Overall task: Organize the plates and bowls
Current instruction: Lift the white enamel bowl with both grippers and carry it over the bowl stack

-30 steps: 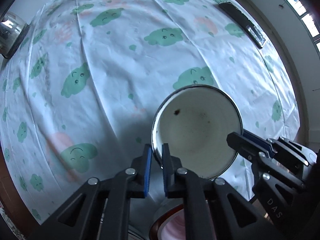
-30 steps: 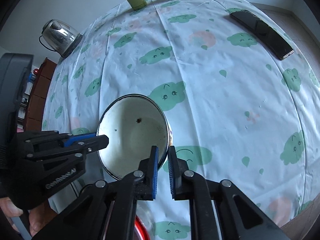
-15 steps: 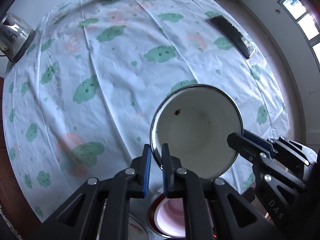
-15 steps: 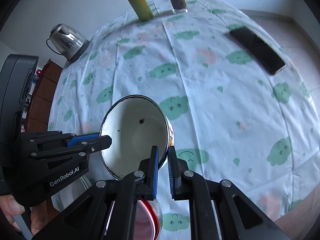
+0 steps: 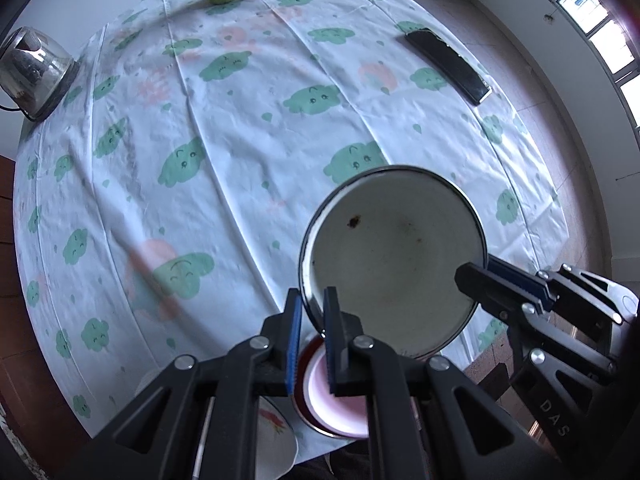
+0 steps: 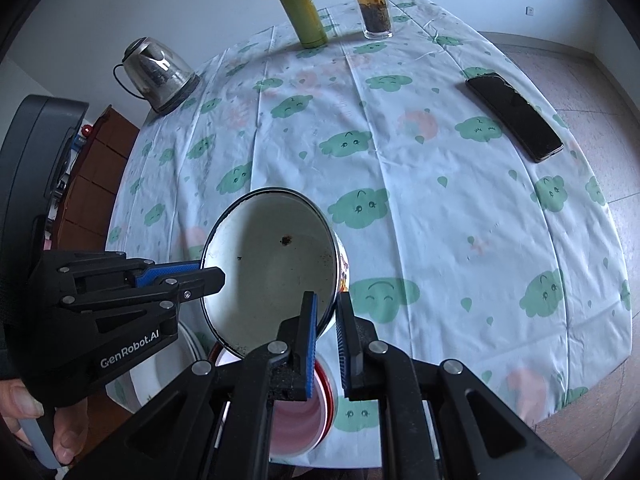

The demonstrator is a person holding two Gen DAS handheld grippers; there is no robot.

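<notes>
A white enamel bowl with a dark rim is held tilted in the air above the table by both grippers; it also shows in the right wrist view. My left gripper is shut on its left rim. My right gripper is shut on its right rim and appears from the side in the left wrist view. Below the bowl sits a red bowl with a pink inside. A white plate lies left of it.
The table has a white cloth with green clouds. A glass kettle stands at the far left. A yellow-green flask and a glass tea bottle stand at the back. A black phone lies at the right.
Both grippers have lifted the enamel bowl higher and drawn it back toward the near table edge. The red bowl and white plate have come into view underneath.
</notes>
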